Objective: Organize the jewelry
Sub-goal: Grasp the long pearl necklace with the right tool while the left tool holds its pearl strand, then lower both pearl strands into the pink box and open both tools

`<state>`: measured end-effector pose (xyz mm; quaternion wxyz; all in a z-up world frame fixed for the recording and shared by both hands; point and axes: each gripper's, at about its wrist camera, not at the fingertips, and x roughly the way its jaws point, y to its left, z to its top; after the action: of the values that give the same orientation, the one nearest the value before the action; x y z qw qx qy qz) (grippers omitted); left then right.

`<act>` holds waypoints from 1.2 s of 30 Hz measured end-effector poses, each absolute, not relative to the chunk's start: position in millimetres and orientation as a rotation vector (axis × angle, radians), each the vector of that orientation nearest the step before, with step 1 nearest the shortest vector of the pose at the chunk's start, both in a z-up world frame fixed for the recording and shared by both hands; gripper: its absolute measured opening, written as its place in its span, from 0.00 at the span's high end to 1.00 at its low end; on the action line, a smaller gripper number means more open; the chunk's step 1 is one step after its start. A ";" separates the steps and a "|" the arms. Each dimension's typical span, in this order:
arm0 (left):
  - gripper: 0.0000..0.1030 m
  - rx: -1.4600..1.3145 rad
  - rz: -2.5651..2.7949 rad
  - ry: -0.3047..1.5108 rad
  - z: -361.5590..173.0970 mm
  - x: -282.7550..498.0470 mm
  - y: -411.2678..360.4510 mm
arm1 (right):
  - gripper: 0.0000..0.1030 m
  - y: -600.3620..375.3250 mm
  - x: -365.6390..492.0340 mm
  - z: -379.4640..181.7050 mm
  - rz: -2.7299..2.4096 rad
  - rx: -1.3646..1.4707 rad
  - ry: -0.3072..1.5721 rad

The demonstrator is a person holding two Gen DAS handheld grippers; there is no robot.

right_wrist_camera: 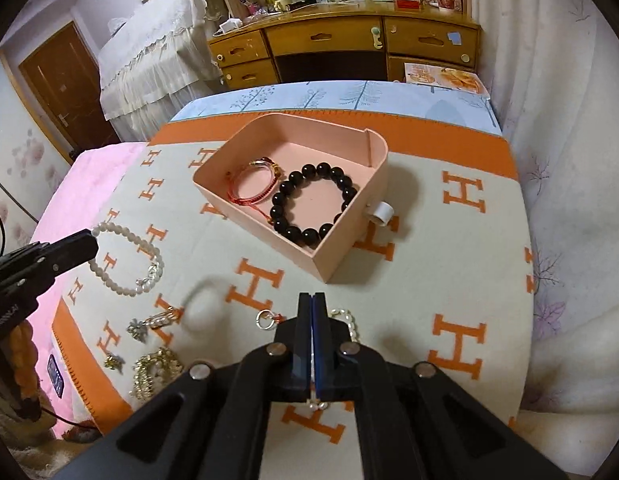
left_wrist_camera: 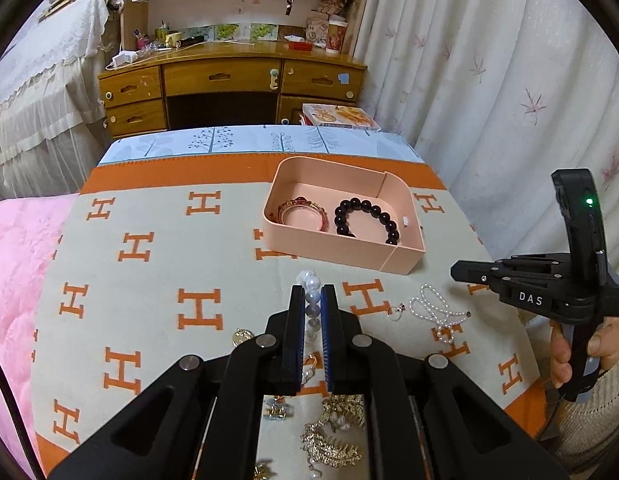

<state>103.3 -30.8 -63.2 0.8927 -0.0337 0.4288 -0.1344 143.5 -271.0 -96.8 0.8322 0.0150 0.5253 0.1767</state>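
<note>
Left wrist view: left gripper (left_wrist_camera: 313, 294) low at 6 o'clock, jaws narrowed onto pearl bracelet (left_wrist_camera: 311, 296), beads pinched between the blue pads and strung out past the tips toward 12 o'clock. Pink tray (left_wrist_camera: 397, 259) at 1 o'clock on the H-patterned blanket (left_wrist_camera: 157, 280), holding black bead bracelet (left_wrist_camera: 365, 216) on its right side and red-and-gold bangle (left_wrist_camera: 303, 214) on its left, the two just beside each other. Small pearl necklace (left_wrist_camera: 439, 312) at 3 o'clock, loose on the blanket, with a little ring (left_wrist_camera: 394, 312) just left of it. Gold leaf hair comb (left_wrist_camera: 333, 436) near 6 o'clock, partly under the gripper frame. Right gripper (left_wrist_camera: 459, 272) at 3 o'clock, seen side-on, fingers together.

Right wrist view: right gripper (right_wrist_camera: 312, 300) at 6 o'clock, jaws pressed fully together, nothing visibly between the pads; small pearl necklace (right_wrist_camera: 349, 322) lying just right of the fingers, partly hidden. Pearl bracelet (right_wrist_camera: 129, 258) at 9 o'clock, one end caught in the left gripper (right_wrist_camera: 91, 242), most of the loop lying on the blanket (right_wrist_camera: 429, 264). Pink tray (right_wrist_camera: 349, 256) toward 12 o'clock.
</note>
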 end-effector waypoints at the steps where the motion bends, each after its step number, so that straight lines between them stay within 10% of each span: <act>1: 0.95 -0.072 -0.279 0.891 -63.2 102.7 -29.8 | 0.99 -271.5 145.8 -100.7 0.370 0.030 1.138; 7: 0.95 -0.072 -0.280 0.895 -64.2 96.8 -25.8 | 0.54 -274.7 142.0 -132.9 0.346 -0.035 1.259; 20: 0.95 -0.072 -0.294 0.916 -68.2 95.3 -28.7 | 0.54 -237.7 121.5 -151.0 0.331 -0.324 1.248; 27: 0.95 -0.073 -0.301 0.919 -67.5 96.5 -28.8 | 0.91 -249.4 130.6 -147.3 0.355 -0.230 1.293; 36: 0.95 -0.080 -0.323 0.891 -43.3 109.4 -29.0 | 0.91 -260.3 130.6 -86.8 0.449 0.006 1.142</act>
<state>109.4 -29.0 -43.3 0.8892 -0.0386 0.4287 -0.1554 130.6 -260.3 -86.8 0.8177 0.0030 0.5359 0.2105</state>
